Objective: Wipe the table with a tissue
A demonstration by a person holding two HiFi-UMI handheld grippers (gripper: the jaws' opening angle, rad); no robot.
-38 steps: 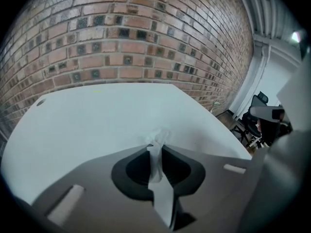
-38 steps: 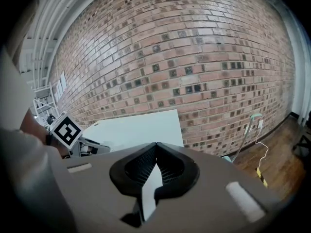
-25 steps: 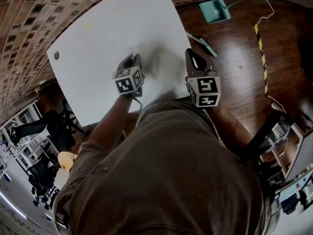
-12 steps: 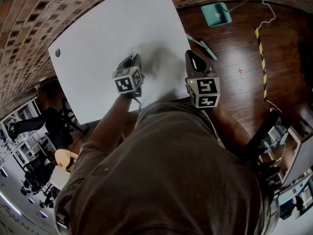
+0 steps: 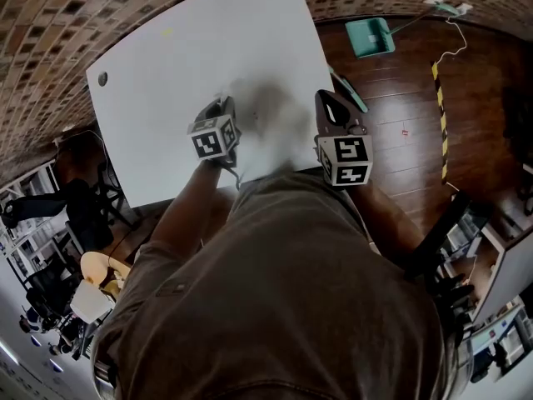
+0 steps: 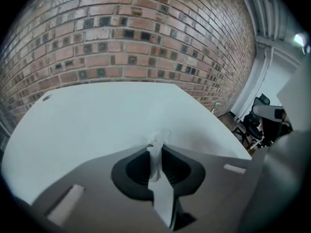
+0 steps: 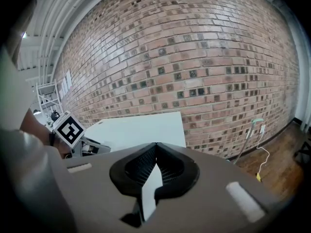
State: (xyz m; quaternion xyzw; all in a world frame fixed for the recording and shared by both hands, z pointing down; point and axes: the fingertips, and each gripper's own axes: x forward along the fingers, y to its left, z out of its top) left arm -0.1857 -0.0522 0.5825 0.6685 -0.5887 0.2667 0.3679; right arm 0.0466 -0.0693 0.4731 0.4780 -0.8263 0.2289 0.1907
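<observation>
A white tissue (image 6: 156,155) is pinched between the jaws of my left gripper (image 6: 157,141), a crumpled tuft poking out past the tips. In the head view that left gripper (image 5: 222,104) sits low over the near middle of the white table (image 5: 191,52), above a greyish smudge or shadow (image 5: 271,107). My right gripper (image 5: 327,98) hovers at the table's near right edge; in its own view the right gripper (image 7: 155,145) is shut with nothing between the jaws. The right gripper view also catches the left gripper's marker cube (image 7: 68,128).
A brick wall (image 6: 126,38) runs behind the table. A round grommet hole (image 5: 102,79) marks the table's far left corner. On the wooden floor to the right lie a green dustpan (image 5: 369,37), a white cable with power strip (image 5: 445,7) and yellow-black tape (image 5: 440,107). Office chairs (image 5: 79,211) stand left.
The head view has shifted slightly, so the table sits a bit further right in it. Both grippers hold nearly the same places, the left still shut on the tissue.
</observation>
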